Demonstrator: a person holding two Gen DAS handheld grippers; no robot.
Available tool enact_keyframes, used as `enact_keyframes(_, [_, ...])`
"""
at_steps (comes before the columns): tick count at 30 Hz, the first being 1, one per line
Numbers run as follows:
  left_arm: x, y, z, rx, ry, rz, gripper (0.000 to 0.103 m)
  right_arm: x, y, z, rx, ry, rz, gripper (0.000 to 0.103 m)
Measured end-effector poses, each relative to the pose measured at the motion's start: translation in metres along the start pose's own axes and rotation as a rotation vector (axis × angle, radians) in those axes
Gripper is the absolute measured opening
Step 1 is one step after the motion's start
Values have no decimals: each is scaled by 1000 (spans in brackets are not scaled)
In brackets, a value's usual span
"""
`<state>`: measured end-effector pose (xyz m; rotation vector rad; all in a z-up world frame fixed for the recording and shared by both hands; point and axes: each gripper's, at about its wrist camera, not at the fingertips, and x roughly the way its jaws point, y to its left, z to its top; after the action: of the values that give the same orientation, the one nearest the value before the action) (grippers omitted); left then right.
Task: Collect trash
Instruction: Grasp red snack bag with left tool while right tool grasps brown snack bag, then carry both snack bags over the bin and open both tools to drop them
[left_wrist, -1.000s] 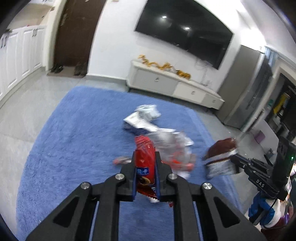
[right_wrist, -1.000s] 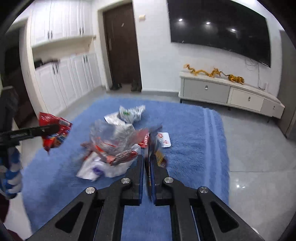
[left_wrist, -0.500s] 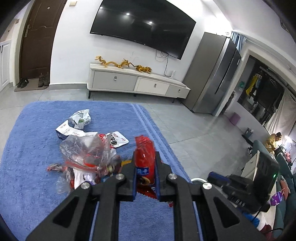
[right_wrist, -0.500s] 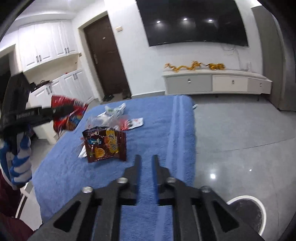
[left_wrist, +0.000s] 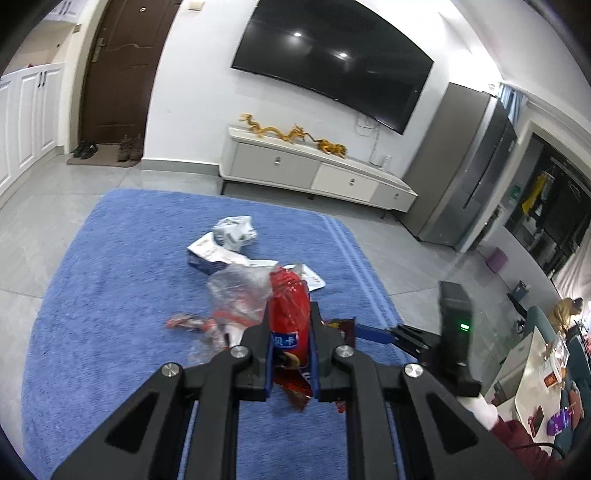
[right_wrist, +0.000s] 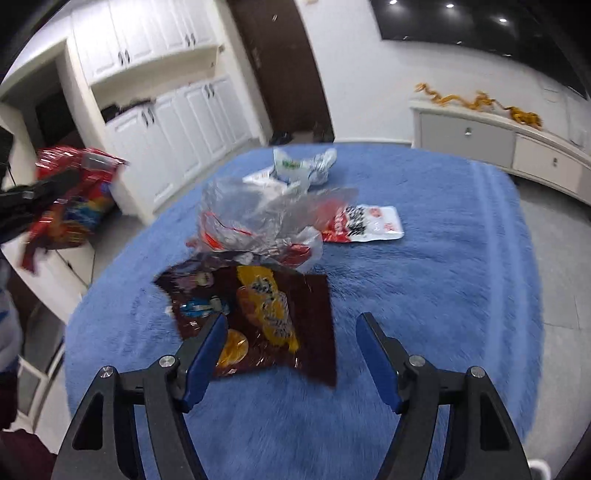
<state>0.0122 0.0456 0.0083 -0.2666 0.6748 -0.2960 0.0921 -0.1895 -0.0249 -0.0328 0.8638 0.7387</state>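
Note:
My left gripper is shut on a red snack bag, held above the blue rug; the right wrist view shows that same red snack bag at the far left. The right gripper is low over the rug, its jaws opening wide, and no pad touches anything. A dark brown snack bag lies just ahead of it, partly between the fingers. Behind that are a clear plastic bag, a red-and-white packet and a crumpled white bag.
A low white TV stand lines the far wall under a wall TV. A grey fridge stands to the right, with white cabinets and a dark door to the left. Grey tile floor surrounds the rug.
The right gripper has opened and let go of the dark brown bag, which now lies on the rug in front of it. The left gripper swung sideways and back, still holding the red bag.

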Motion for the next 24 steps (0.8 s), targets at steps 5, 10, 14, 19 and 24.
enact_keyframes(5, [-4,7,-1,-17,0,14,13,9,4,-6,-17,38,57,6])
enact_keyframes(10, [3,-9,-5,2,21,-18,13,-28,10,-26,-15,-27,72,4])
enact_keyframes(14, [14,-38,-9,55,54,-63,13,-85,-4,-53,61,-135,44,4])
enact_keyframes(19, [51,-106,-23,167,146,-171,13,-159,-47,-107,230,-241,-114,4])
enact_keyframes(24, [116,-201,-54,293,316,-310,13,-218,-112,-201,462,-203,-427,4])
